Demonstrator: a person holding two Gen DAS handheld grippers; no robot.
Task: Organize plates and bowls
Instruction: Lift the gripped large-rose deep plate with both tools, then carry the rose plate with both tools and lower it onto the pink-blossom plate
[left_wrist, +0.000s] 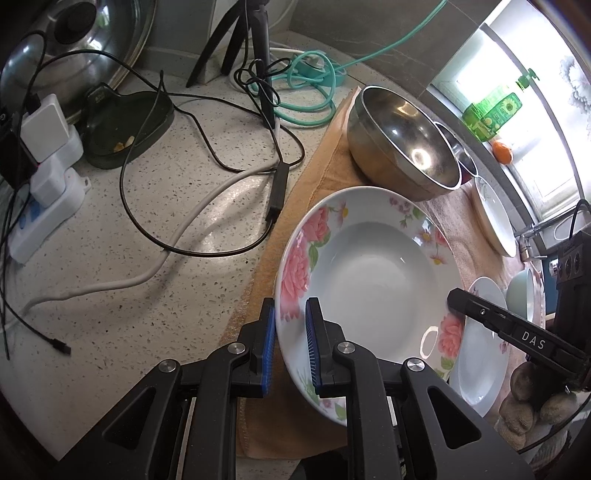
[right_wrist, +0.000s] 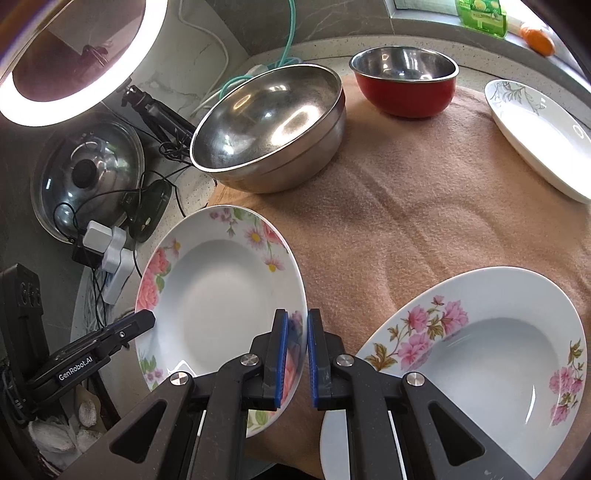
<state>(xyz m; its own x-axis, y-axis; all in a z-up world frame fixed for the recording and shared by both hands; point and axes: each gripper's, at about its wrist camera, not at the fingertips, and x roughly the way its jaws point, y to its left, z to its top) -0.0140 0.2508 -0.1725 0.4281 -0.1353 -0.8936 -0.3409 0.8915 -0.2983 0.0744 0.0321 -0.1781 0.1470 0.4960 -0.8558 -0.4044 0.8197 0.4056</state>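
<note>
While the white deep plate with pink rose rim (left_wrist: 369, 280) sits mid-frame, tilted above the tan towel (right_wrist: 424, 206), the left gripper (left_wrist: 291, 347) and the right gripper (right_wrist: 295, 354) each pinch opposite rims between nearly closed blue-padded fingers (left_wrist: 312, 350). Upper right stands a large steel bowl (left_wrist: 402, 140).

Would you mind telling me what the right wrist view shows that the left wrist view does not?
Only the right wrist view shows the ring light and the red outside of the small bowl. Only the left wrist view shows the pale green bowl and loose black cable end. Both show the rose plate gripped at opposite rims by the left gripper and right gripper, and the big steel bowl.
</note>
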